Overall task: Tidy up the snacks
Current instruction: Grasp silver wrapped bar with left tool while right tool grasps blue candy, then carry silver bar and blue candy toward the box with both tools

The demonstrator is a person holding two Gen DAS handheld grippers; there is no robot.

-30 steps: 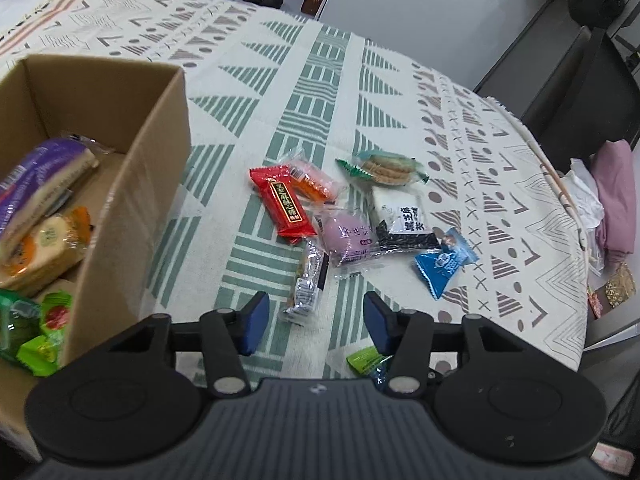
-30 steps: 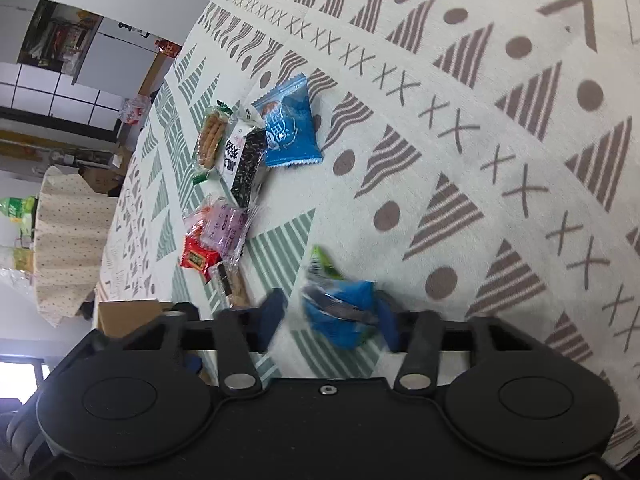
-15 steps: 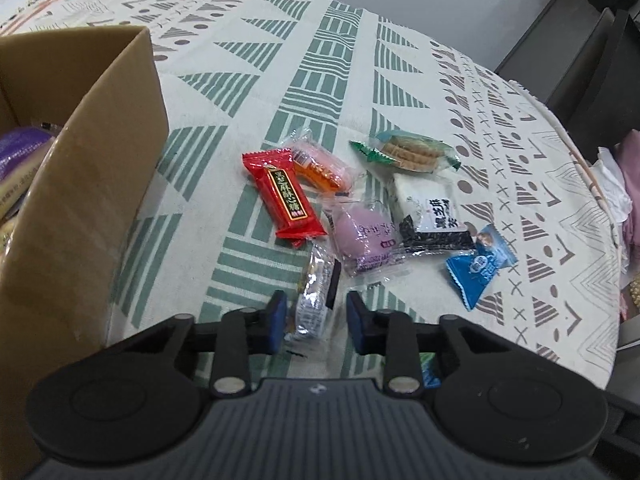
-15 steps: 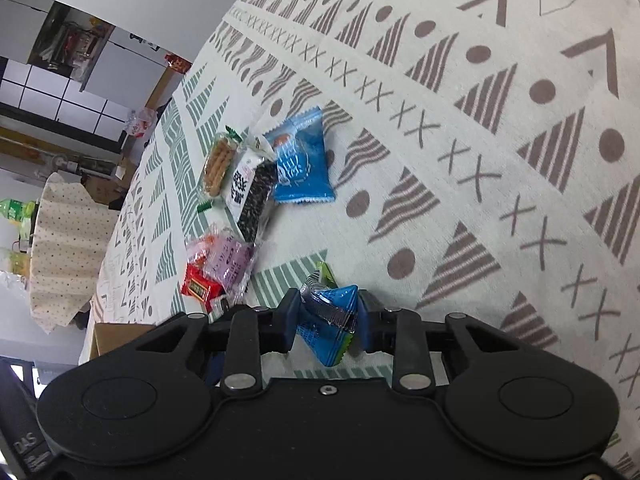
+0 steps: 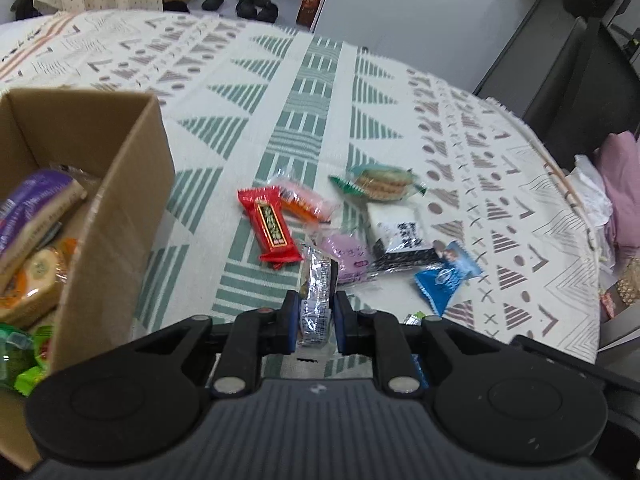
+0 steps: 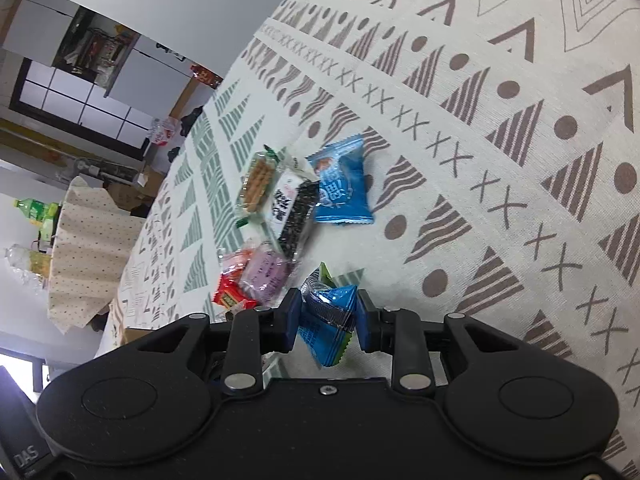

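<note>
Here my left gripper (image 5: 316, 316) is clamped on a silver bar (image 5: 316, 296), its pads pressed against the wrapper's sides, the bar standing up between them with its far end by the red bar (image 5: 272, 228) and the purple pack (image 5: 350, 258). My right gripper (image 6: 327, 316) is closed tight on a blue pack (image 6: 326, 320), crumpled between the pads, with a green-edged wrapper behind it. The rest of the snacks lie in a loose cluster on the patterned cloth (image 5: 280, 92): an orange pack (image 5: 306, 200) touching the red bar, a biscuit pack (image 5: 378, 182) beyond, a black-and-white pack (image 5: 402, 236) beside the purple one, and a blue packet (image 5: 444, 276) just right of that. The box (image 5: 120, 200) stands at my left, open, already holding several snacks, including a purple-wrapped one (image 5: 32, 204) and some green ones (image 5: 20, 356) in its near corner.
</note>
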